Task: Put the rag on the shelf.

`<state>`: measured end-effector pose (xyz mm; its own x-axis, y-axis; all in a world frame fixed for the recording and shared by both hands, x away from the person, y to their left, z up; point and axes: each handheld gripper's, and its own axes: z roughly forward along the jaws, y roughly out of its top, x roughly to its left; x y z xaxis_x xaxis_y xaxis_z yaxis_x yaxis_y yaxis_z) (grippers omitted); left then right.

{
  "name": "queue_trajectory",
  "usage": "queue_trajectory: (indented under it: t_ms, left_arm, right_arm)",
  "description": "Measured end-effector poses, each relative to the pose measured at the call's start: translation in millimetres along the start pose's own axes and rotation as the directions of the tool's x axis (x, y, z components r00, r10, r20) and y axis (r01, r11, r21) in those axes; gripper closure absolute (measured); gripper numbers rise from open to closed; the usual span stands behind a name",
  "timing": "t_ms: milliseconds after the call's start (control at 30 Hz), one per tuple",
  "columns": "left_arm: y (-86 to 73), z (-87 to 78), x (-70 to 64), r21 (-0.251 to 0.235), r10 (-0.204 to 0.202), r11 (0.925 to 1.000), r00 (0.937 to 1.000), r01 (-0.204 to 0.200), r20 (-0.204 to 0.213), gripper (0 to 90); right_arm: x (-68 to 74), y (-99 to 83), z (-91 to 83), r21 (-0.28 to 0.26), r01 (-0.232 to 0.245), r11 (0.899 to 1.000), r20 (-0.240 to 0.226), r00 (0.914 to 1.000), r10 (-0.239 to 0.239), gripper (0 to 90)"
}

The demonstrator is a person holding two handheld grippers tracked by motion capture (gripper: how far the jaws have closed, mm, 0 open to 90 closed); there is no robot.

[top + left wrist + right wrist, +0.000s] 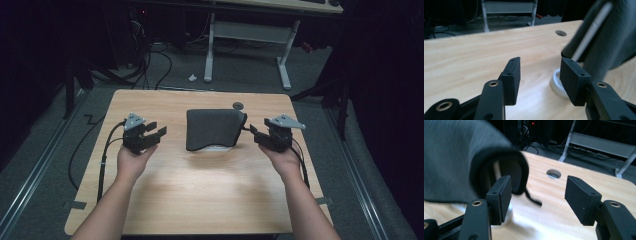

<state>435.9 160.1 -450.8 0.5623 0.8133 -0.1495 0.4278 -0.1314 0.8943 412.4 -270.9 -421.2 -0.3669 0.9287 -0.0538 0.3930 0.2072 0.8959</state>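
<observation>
While dark grey cloth (pixel 212 128) drapes over white object (pixel 557 86) at frame centre, left gripper (pixel 156 132) and right gripper (pixel 254 134) flank it, fingers spread, empty.

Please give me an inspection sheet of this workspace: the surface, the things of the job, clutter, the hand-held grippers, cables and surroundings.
Surface: light wooden table, with a round hole near the far edge.
Job's things: dark grey cloth cover draped over a white object at the table's middle; only its white base and part of a white upright show.
Clutter: nothing seen on the table.
Grippers: left hand-held gripper open, left of the cover, apart from it; right hand-held gripper open, close at the cover's right edge.
Cables: black cable trails from the left hand-held gripper over the table's edge; more cables on the floor behind.
Surroundings: dark room, grey floor, white-legged desk behind.
</observation>
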Motion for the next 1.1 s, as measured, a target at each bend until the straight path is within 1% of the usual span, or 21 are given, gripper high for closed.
queue_trajectory:
  t_ms: [33, 67, 133, 200, 267, 333, 400, 467, 533, 633, 700, 800, 833, 867, 900, 933, 967, 1000, 1033, 1067, 1100]
  left_arm:
    - [-5.2, -2.9, -2.0, 0.000, 0.004, 1.0000, 1.0000, -0.004, 0.000, 50.5]
    - [-10.3, -6.1, -4.2, 0.002, 0.003, 1.0000, 1.0000, -0.003, 0.003, 50.3]
    - [-20.9, -12.0, -9.3, 0.006, 0.002, 1.0000, 0.9998, -0.002, 0.022, 49.9]
    - [-32.0, -17.9, -16.6, 0.022, 0.024, 0.9994, 0.9991, -0.025, 0.035, 49.1]
    - [-44.4, -24.7, -24.1, 0.033, 0.032, 0.9989, 0.9978, -0.034, 0.058, 48.5]
    - [-57.2, -30.8, -31.8, 0.039, 0.028, 0.9987, 0.9962, -0.031, 0.082, 48.6]
    - [-68.3, -35.8, -39.7, 0.072, 0.031, 0.9967, 0.9950, -0.038, 0.095, 48.4]
    - [-77.3, -40.6, -46.3, 0.089, 0.028, 0.9953, 0.9936, -0.038, 0.109, 48.1]
    - [-88.2, -47.6, -54.7, 0.108, 0.027, 0.9933, 0.9912, -0.041, 0.130, 47.8]
    - [-102.6, -56.1, -65.7, 0.127, 0.048, 0.9897, 0.9891, -0.066, 0.139, 47.3]
    - [-111.4, -59.9, -72.3, 0.138, 0.043, 0.9884, 0.9871, -0.065, 0.154, 47.1]
    - [-120.4, -65.0, -83.2, 0.172, 0.015, 0.9840, 0.9842, -0.046, 0.177, 46.3]
    - [-122.9, -66.3, -87.7, 0.180, 0.012, 0.9827, 0.9828, -0.045, 0.184, 46.3]
    - [-125.2, -66.3, -92.7, 0.188, 0.021, 0.9804, 0.9811, -0.058, 0.193, 46.0]
    - [-127.4, -65.0, -99.5, 0.183, 0.000, 0.9824, 0.9809, -0.036, 0.195, 45.5]
    - [-128.1, -63.4, -101.0, 0.210, 0.079, 0.9702, 0.9770, -0.121, 0.198, 45.5]
    - [-128.3, -61.3, -102.7, 0.215, 0.089, 0.9676, 0.9755, -0.133, 0.201, 45.2]
    - [-127.8, -60.0, -102.7, 0.212, 0.088, 0.9684, 0.9755, -0.131, 0.202, 45.0]
    - [-127.0, -59.1, -101.6, 0.207, 0.080, 0.9706, 0.9758, -0.123, 0.204, 45.1]
    - [-126.3, -58.5, -100.3, 0.205, 0.072, 0.9720, 0.9763, -0.115, 0.204, 45.0]
    - [-125.9, -58.3, -99.1, 0.205, 0.063, 0.9731, 0.9774, -0.105, 0.202, 45.1]
  right_arm:
    - [2.5, -4.8, -2.7, 0.012, 0.004, 1.000, -0.002, 1.0000, -0.004, 38.5]
    - [5.3, -10.7, -5.8, 0.006, 0.013, 1.000, -0.003, 0.9999, -0.013, 39.0]
    - [11.2, -22.1, -11.8, 0.005, 0.025, 1.000, -0.010, 0.9996, -0.025, 39.2]
    - [17.6, -33.2, -17.5, 0.017, 0.028, 0.999, -0.021, 0.9994, -0.028, 38.7]
    - [24.3, -45.1, -23.9, 0.023, 0.043, 0.999, -0.026, 0.9987, -0.043, 39.4]
    - [30.4, -57.2, -30.0, 0.032, 0.036, 0.999, -0.043, 0.9985, -0.034, 40.0]
    - [37.0, -69.4, -35.2, 0.039, 0.050, 0.998, -0.044, 0.9979, -0.048, 40.8]
    - [44.0, -81.6, -39.4, 0.053, 0.073, 0.996, -0.041, 0.9966, -0.071, 41.0]
    - [49.6, -93.8, -43.4, 0.065, 0.067, 0.996, -0.043, 0.9970, -0.065, 41.4]
    - [56.1, -108.5, -49.6, 0.087, 0.049, 0.995, -0.050, 0.9977, -0.044, 41.5]
    - [59.8, -116.4, -53.4, 0.103, 0.047, 0.994, -0.046, 0.9980, -0.043, 41.5]
    - [65.0, -124.9, -59.2, 0.134, 0.044, 0.990, -0.038, 0.9985, -0.039, 41.4]
    - [67.1, -127.8, -62.5, 0.141, 0.042, 0.989, -0.032, 0.9988, -0.038, 41.3]
    - [70.0, -132.0, -66.4, 0.142, 0.034, 0.989, -0.026, 0.9992, -0.031, 41.4]
    - [72.8, -137.4, -69.8, 0.136, 0.031, 0.990, -0.023, 0.9993, -0.029, 42.3]
    - [74.5, -141.4, -71.7, 0.139, 0.037, 0.990, -0.026, 0.9991, -0.034, 43.4]
    - [77.0, -144.5, -72.7, 0.160, 0.044, 0.986, -0.037, 0.9986, -0.039, 42.6]
    - [78.3, -144.3, -72.9, 0.165, 0.058, 0.985, -0.038, 0.9979, -0.052, 42.7]
    - [79.5, -143.8, -72.4, 0.161, 0.072, 0.984, -0.026, 0.9973, -0.069, 42.8]
    - [79.8, -143.8, -70.9, 0.161, 0.079, 0.984, -0.022, 0.9969, -0.076, 42.9]
    - [79.4, -144.3, -68.7, 0.168, 0.074, 0.983, -0.025, 0.9972, -0.070, 42.9]
